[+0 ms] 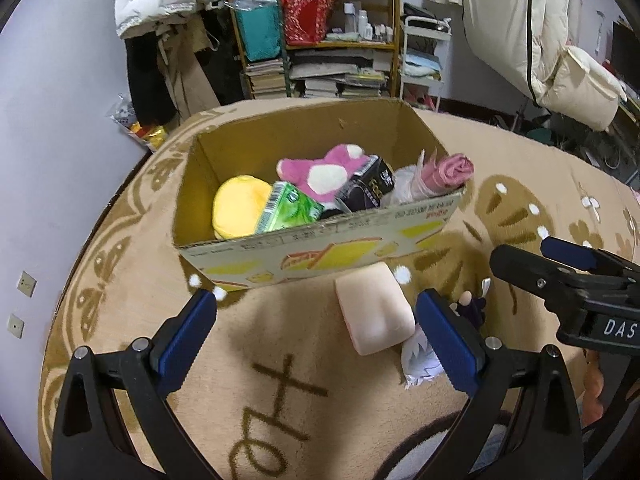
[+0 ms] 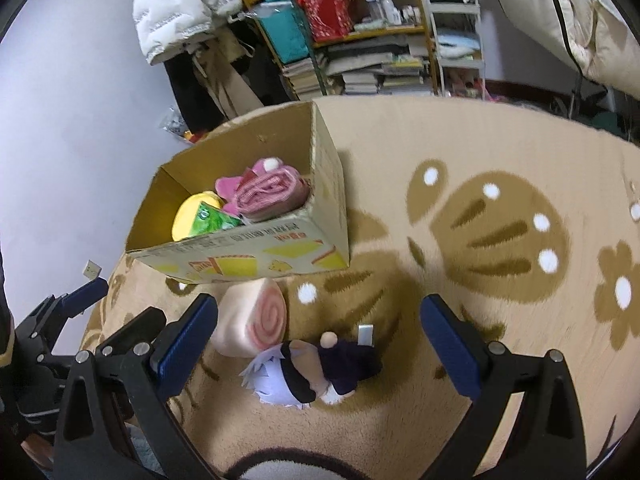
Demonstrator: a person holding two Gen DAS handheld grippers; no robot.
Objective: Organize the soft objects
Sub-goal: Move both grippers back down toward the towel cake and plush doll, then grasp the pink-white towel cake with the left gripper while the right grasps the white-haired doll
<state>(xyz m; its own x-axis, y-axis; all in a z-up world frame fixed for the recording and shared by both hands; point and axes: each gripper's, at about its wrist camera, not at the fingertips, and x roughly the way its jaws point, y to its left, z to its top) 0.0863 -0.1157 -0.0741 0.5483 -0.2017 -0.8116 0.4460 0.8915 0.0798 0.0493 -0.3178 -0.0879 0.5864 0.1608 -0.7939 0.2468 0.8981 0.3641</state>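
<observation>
Both your left gripper (image 1: 316, 320) and right gripper (image 2: 320, 320) gape empty over the fuzzy tan blanket (image 2: 460, 152); the squashy swirl-ended plush roll (image 2: 250, 322) lies near the corrugated cardboard box (image 2: 240, 254).

one box (image 2: 240, 248), two plush toys (image 2: 312, 372) outside

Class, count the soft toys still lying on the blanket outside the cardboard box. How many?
2. The swiss-roll plush lies just in front of the cardboard box; the white-haired doll lies beside it, nearer the camera. Others may be hidden beyond the frames.
</observation>
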